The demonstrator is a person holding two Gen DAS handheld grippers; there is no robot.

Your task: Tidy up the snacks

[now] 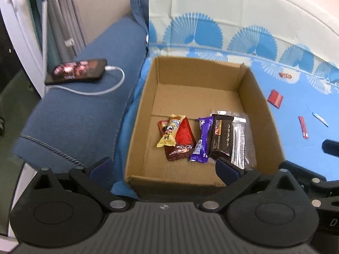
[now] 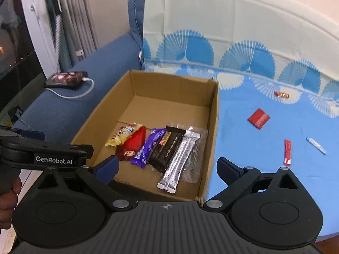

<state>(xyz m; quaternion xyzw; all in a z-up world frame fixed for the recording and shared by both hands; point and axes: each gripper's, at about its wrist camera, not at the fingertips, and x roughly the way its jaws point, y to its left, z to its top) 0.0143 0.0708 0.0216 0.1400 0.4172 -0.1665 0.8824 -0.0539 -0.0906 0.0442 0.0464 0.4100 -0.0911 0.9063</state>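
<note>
An open cardboard box sits on the blue bedsheet. Inside lie a yellow packet, a red wrapper, a purple bar, a black bar and a silver bar. Loose on the sheet to the right are a red square packet, a thin red stick, a white-blue stick and a small red-orange candy. My left gripper and right gripper are open and empty above the box's near edge.
A phone with a white charging cable lies on the blue sofa arm left of the box. The left gripper's body shows at the left of the right wrist view. The sheet covers the backrest behind.
</note>
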